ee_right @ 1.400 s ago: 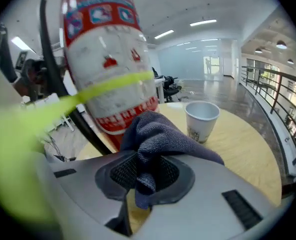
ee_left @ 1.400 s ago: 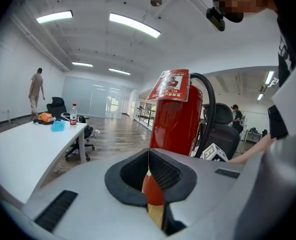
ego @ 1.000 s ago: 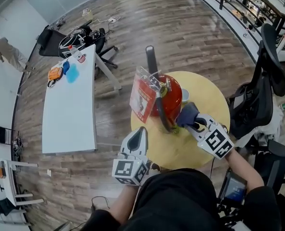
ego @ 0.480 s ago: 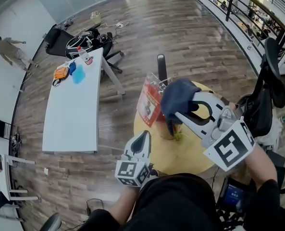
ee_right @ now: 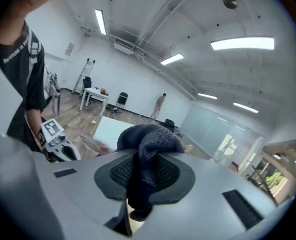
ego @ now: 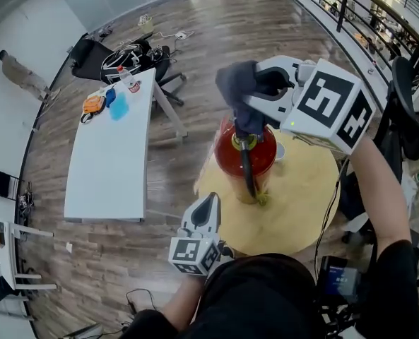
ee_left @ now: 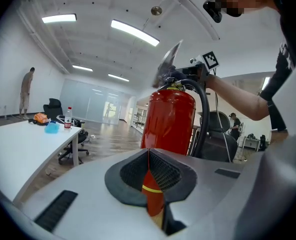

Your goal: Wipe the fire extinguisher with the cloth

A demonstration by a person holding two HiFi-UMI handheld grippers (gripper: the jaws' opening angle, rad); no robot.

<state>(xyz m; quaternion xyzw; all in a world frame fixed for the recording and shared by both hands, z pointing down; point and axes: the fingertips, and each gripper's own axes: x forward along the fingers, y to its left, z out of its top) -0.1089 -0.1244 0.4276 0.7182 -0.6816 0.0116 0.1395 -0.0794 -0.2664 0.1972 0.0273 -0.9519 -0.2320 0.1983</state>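
**A:** What takes up the most room?

**B:** The round yellow wooden tabletop (ego: pixel 301 189), straight ahead of the person. To its left and well apart stands a long white tabletop (ego: pixel 103 161) on the plank floor. A black office chair (ego: pixel 401 97) sits off to the right.

**A:** And the task's thing?

**B:** The red fire extinguisher (ego: pixel 246 150) stands upright on the round tabletop, toward its left edge. Its black hose (ego: pixel 248 175) hangs down the near side of the cylinder.

**A:** The right claw?

**B:** The right claw (ego: pixel 255 94) is raised over the extinguisher's head, with the person's arm reaching in from the right. Its jaws are pinched on a dark blue knitted cloth (ego: pixel 237 82). The right gripper view shows the fabric bunched up between the pads and drooping below them. From the head view the cloth covers the valve at the top of the extinguisher. Whether it presses on the metal I cannot tell.

**A:** The left one?

**B:** The left claw (ego: pixel 204 207) is low, just beside the near-left edge of the round tabletop. It is apart from the extinguisher and points at it. Its jaws are closed tip to tip with nothing gripped between them. The left gripper view shows only the red cylinder beyond them.

**A:** Anything smaller?

**B:** A plastic bottle with a red cap (ego: pixel 129 83) stands at the far end of the white tabletop.
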